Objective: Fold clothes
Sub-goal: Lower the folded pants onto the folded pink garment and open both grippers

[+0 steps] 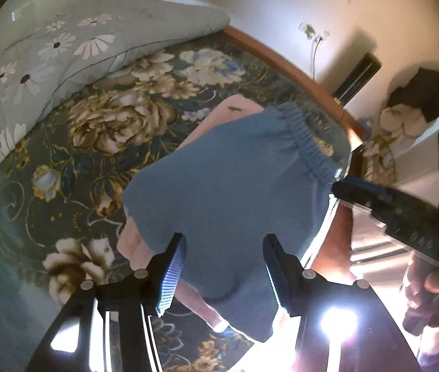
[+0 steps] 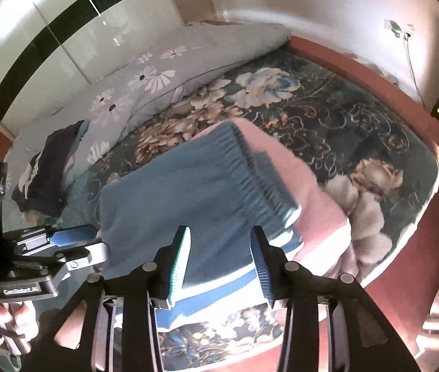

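A folded blue garment (image 1: 228, 186) with an elastic waistband (image 1: 303, 138) lies on top of a folded pink garment (image 1: 132, 241) on the flowered bed. My left gripper (image 1: 224, 263) is open, its fingers just above the blue garment's near edge. My right gripper (image 2: 219, 254) is open over the blue garment (image 2: 169, 192), near its white-striped edge; the pink garment (image 2: 306, 198) shows beyond the waistband. The right gripper also shows in the left wrist view (image 1: 358, 192) by the waistband's end. The left gripper shows in the right wrist view (image 2: 83, 241) at the garment's left edge.
The bed has a dark floral cover (image 1: 120, 117) and a red-brown frame (image 2: 405, 248). A pale blue daisy duvet (image 1: 49, 59) lies along the far side, with a dark garment (image 2: 49, 170) on it. A white wall with a socket (image 1: 312, 31) stands behind.
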A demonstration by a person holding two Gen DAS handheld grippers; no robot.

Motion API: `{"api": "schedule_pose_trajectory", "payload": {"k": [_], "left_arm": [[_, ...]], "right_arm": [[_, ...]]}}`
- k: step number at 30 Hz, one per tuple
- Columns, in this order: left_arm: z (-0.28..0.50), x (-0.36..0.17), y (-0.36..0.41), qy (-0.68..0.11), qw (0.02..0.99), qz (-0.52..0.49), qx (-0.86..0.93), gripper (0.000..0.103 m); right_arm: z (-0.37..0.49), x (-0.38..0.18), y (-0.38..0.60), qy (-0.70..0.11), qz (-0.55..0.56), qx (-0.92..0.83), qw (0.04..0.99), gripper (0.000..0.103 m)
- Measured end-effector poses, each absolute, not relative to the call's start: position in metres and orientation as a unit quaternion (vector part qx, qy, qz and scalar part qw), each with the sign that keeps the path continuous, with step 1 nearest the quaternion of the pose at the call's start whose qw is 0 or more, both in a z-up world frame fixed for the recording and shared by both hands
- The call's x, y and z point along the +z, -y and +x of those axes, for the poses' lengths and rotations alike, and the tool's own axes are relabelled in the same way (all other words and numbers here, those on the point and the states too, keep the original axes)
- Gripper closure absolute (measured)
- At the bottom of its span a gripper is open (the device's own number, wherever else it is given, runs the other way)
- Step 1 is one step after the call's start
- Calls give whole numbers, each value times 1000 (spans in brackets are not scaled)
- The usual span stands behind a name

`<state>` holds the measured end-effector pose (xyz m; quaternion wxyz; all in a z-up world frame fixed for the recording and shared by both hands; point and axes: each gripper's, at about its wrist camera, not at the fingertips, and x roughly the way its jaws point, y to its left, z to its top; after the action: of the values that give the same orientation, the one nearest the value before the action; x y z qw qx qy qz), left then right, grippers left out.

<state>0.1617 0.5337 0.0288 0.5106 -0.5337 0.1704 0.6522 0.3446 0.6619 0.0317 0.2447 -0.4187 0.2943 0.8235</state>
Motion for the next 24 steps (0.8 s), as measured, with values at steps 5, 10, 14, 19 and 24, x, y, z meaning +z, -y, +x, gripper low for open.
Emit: {"api": "schedule_pose_trajectory", "payload": {"k": [5, 10, 14, 19, 24], "left_arm": [[173, 29, -509, -158, 514, -529, 657, 45], [183, 19, -488, -149, 510, -538, 655, 35], [192, 12, -476, -153, 507, -536, 657, 22], [199, 7, -461, -150, 504, -538, 659, 14], [205, 4, -446, -147, 504, -533, 663, 3]], "right_arm": [[352, 23, -631, -291, -427, 817, 256, 59], [363, 15, -603, -296, -423, 815, 264, 52], [367, 8, -585, -294, -426, 814, 263, 49], [374, 3, -570, -310, -423, 812, 256, 48], [378, 2, -557, -312, -418, 814, 257, 18]]}}
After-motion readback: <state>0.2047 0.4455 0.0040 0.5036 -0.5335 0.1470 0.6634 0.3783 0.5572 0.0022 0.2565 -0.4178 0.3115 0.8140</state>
